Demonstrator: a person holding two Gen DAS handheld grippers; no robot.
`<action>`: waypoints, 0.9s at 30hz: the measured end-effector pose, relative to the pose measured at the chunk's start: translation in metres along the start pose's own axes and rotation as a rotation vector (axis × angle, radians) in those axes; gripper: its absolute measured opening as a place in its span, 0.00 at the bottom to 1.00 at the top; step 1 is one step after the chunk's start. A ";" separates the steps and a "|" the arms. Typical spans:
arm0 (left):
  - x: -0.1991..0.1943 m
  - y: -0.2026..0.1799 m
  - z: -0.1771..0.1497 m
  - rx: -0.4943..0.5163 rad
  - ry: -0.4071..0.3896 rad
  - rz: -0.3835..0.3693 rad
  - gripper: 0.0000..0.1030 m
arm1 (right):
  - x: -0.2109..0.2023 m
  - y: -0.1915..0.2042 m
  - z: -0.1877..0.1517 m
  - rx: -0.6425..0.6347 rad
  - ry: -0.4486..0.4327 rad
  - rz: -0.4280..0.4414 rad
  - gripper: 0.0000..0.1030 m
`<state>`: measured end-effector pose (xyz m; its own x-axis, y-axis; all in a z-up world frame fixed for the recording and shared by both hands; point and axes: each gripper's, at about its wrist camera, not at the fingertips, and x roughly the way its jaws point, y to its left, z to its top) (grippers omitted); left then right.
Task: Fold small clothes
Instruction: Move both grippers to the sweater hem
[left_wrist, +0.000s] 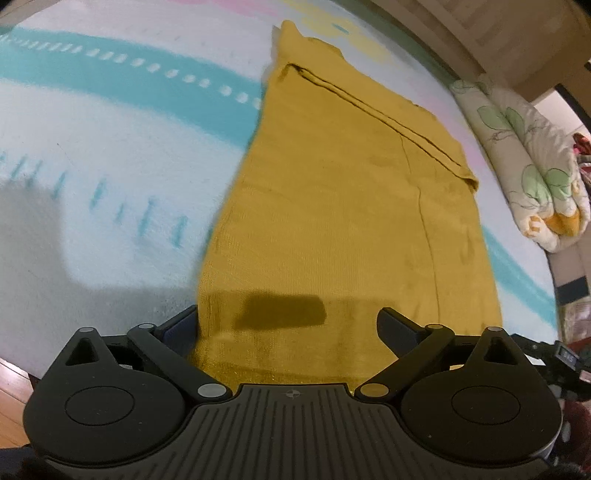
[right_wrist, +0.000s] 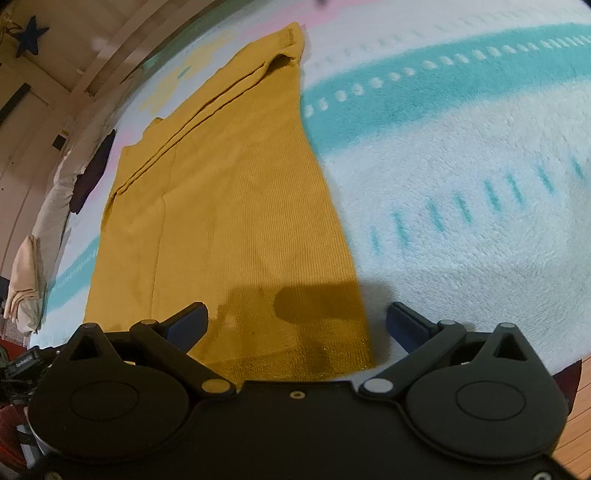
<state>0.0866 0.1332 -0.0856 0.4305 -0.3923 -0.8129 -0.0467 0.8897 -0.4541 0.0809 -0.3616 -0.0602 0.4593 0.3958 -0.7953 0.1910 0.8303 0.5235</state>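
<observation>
A mustard-yellow knit garment lies flat on a fleece blanket, stretching away from me, with a sleeve folded across its far part. It also shows in the right wrist view. My left gripper is open, its jaws spread over the garment's near hem at the left corner, holding nothing. My right gripper is open, its jaws spread over the near hem at the right corner, holding nothing. Both hover just above the hem.
The blanket is white with teal stripes and dashes. A rolled floral quilt lies at the right edge. Pale bedding and a dark cloth lie at the left. Wooden floor shows below the bed edge.
</observation>
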 end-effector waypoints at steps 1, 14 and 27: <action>0.001 -0.001 0.000 0.007 0.002 0.004 0.96 | 0.000 0.000 0.000 0.000 0.000 -0.001 1.00; 0.012 -0.025 0.000 0.097 -0.001 0.075 0.96 | 0.000 -0.001 -0.001 0.020 -0.010 0.017 1.00; -0.002 -0.023 -0.006 0.145 -0.113 0.201 0.24 | 0.004 0.012 -0.003 -0.051 0.003 0.023 0.97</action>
<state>0.0810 0.1120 -0.0755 0.5240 -0.1831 -0.8318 -0.0150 0.9745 -0.2240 0.0819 -0.3486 -0.0576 0.4609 0.4162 -0.7838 0.1360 0.8396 0.5259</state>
